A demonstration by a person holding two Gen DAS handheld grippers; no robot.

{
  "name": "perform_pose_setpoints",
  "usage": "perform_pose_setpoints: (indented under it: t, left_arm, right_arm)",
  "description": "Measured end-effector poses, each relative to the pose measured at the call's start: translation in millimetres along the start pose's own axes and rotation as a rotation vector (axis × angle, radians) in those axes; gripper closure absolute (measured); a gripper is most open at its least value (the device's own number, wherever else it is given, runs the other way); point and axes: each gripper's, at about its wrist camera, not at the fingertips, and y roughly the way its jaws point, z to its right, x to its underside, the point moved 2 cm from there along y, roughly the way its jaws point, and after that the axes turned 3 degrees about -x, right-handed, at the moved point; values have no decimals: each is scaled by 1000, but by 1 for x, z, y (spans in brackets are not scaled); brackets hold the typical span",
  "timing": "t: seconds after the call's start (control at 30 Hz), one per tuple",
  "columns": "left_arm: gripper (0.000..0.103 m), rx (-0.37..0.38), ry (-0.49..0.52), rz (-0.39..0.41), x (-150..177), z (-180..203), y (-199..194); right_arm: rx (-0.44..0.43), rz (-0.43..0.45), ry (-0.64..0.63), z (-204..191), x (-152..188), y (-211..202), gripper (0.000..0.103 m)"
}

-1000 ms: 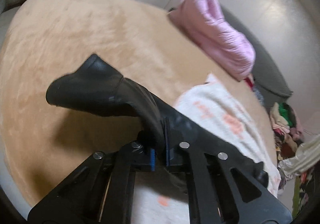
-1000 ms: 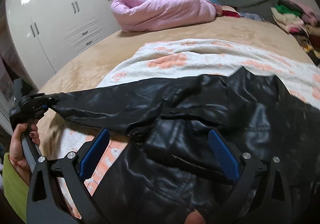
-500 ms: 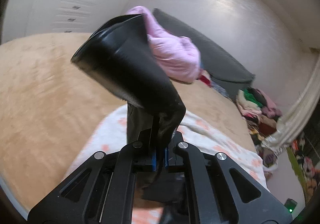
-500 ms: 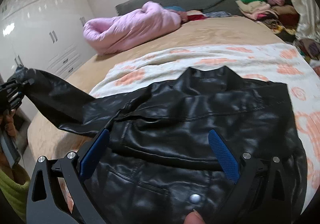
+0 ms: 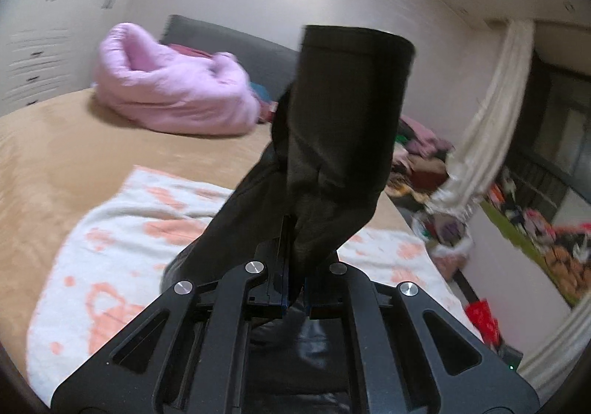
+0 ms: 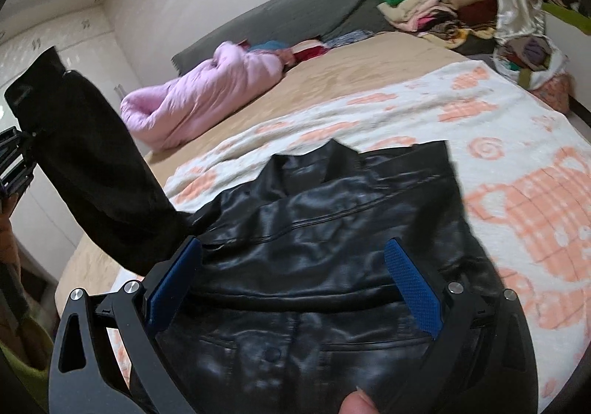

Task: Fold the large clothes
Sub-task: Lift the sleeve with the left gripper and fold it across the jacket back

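Sleeve (image 5: 343, 140) is pinched in left tool (image 5: 295, 288); right tool (image 6: 295, 284) is spread, low over jacket (image 6: 332, 247). Sleeve is best laid flat across it.

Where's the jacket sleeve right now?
The sleeve is lifted off the blanket, pinched in the left hand-held gripper; in the right wrist view it rises at far left, beside the jacket body.

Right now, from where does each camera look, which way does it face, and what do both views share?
Left wrist: sits behind the left tongs, which are shut on the jacket sleeve; it faces the headboard and far wall.
Right wrist: sits behind the open right tongs above the black jacket; it faces up the bed; a fingertip shows.
Shared: sleeve, pink duvet, patterned blanket.
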Motion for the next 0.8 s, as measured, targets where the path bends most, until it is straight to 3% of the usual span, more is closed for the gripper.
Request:
perform_pose_setpoints:
  t: [0.17,0.37,0.53,0.8]
  left_arm:
    - [103,75,90,-71,32,41,31]
    - [103,148,186,-215,94,69,77]
    - [102,151,284,-326,151,84,107]
    - [98,105,411,-457,213,89,131]
  right_arm:
    - [62,42,59,37,-4,-20,4]
    - [174,70,116,82,-6,-41,4]
    - [211,70,160,109,0,-48,4]
    - [215,63,190,123,4,-48,4]
